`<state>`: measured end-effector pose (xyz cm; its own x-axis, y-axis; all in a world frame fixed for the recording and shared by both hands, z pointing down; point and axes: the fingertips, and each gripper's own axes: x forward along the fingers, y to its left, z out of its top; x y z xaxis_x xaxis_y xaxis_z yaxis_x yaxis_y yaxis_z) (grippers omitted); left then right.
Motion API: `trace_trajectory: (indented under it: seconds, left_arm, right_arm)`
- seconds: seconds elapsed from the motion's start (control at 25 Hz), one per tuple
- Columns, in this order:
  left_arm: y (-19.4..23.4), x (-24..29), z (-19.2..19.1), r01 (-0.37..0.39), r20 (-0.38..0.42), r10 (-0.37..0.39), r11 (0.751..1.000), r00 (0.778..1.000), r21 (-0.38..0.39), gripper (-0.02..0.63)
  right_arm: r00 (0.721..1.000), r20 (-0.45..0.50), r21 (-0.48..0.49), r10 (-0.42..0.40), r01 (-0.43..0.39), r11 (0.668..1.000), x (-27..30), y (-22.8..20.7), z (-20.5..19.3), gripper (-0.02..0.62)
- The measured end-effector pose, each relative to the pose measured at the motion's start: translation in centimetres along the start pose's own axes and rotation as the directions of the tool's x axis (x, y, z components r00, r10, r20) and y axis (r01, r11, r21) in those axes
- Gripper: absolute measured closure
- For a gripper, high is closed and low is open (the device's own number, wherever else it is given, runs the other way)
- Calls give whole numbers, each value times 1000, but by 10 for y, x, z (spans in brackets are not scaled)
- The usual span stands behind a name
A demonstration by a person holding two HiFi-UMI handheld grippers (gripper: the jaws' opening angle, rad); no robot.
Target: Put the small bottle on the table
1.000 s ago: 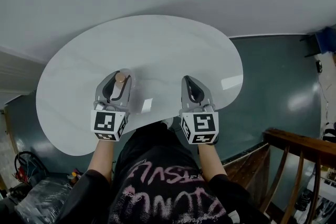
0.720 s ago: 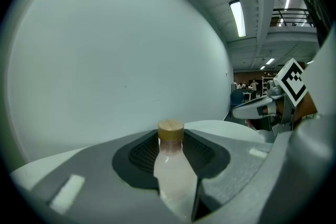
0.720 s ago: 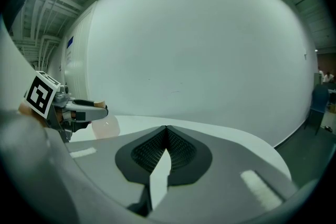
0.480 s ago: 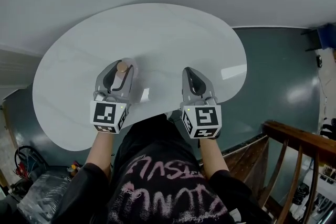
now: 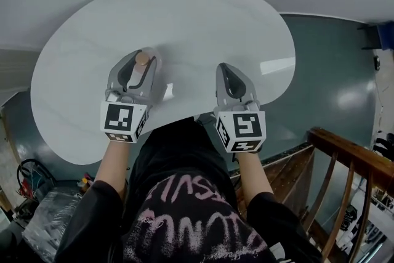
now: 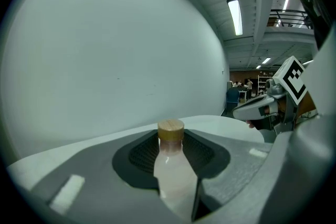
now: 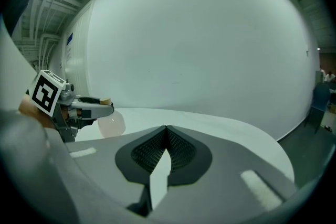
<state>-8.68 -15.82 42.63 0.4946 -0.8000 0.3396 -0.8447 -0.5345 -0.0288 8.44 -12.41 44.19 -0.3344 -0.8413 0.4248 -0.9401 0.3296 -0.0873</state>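
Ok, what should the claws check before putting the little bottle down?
1. Left claw shut on the small bottle: ok.
2. Bottle upright, wooden cap on top: ok.
3. Bottle over the white table, away from its edge: ok.
4. Right claw shut, empty, off to the side: ok.
5. Bottle's bottom touching the table: cannot tell.

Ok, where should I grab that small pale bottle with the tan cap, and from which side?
Grip the small translucent pale bottle with the tan cap at its upper part, just below the cap, coming level from the side. It stands upright and its body bulges round below, likely slippery to pinch. The left tongs hold it so.
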Motion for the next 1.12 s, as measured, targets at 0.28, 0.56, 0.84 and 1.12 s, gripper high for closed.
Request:
trace_trajectory:
  seconds: [0.28, 0.56, 0.84, 1.12]
  left_arm:
    - [-9, 7, -8, 2, -6, -2, 1000, 1000, -5, 459]
    - [-8, 13, -17, 4, -14, -4, 1000, 1000, -24, 460]
    - [-8, 19, -24, -8, -12, 8, 999, 1000, -35, 460]
    - [-11, 31, -39, -7, -28, 6, 999, 1000, -41, 460]
  right_arm:
    - [1000, -13, 9, -8, 8, 1000, 0, -8, -12, 584]
    - [1000, -29, 20, -3, 3, 1000, 9, -8, -20, 584]
    - [999, -47, 32, 6, -5, 999, 16, -10, -31, 585]
    - [998, -64, 39, 9, -6, 999, 26, -15, -42, 584]
